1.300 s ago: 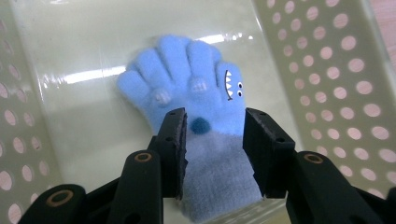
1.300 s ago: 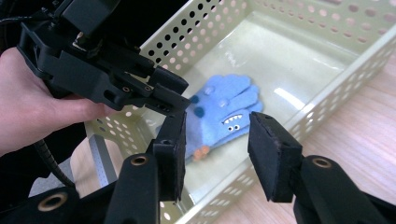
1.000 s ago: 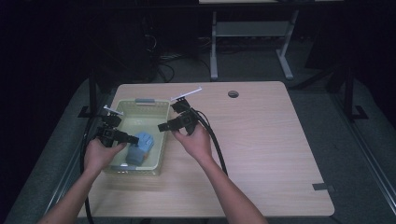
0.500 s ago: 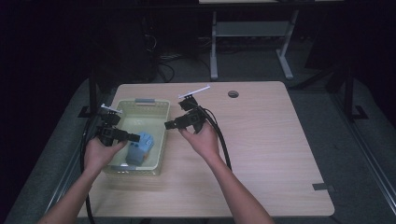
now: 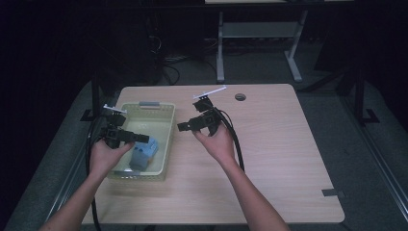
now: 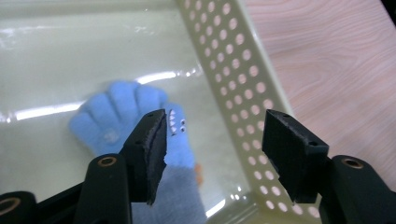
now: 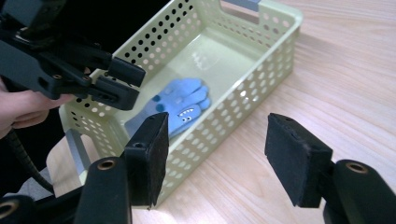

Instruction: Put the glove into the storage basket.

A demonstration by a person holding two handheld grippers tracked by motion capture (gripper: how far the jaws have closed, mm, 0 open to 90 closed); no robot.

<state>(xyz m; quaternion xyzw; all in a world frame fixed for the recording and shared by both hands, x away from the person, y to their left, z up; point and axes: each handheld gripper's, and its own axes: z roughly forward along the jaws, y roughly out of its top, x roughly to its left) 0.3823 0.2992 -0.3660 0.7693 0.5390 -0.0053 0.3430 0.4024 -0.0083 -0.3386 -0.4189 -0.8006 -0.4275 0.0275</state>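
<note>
A blue glove (image 5: 144, 151) with a grey cuff lies flat on the floor of a pale yellow perforated basket (image 5: 169, 126) at the table's left. My left gripper (image 5: 139, 137) hovers over the basket's near left part. Its jaws have just been opening and hold nothing, and the glove (image 6: 121, 105) lies below them by the basket's wall (image 6: 233, 93). My right gripper (image 5: 182, 127) is over the bare table just right of the basket. Its jaws have also just been opening, with nothing between them. In the right gripper view, the right gripper (image 7: 217, 128) faces the basket (image 7: 261, 60), the glove (image 7: 182, 105) and the left gripper (image 7: 126, 81).
The wooden table (image 5: 279, 159) stretches to the right of the basket, with a round cable hole (image 5: 240, 97) near its far edge. A strip of grey tape (image 5: 333, 193) lies near the front right corner. Black cables trail from both grippers toward me.
My right gripper has drawn to the right, away from the basket's right rim. The left hand has stayed over the basket. The glove has not moved.
</note>
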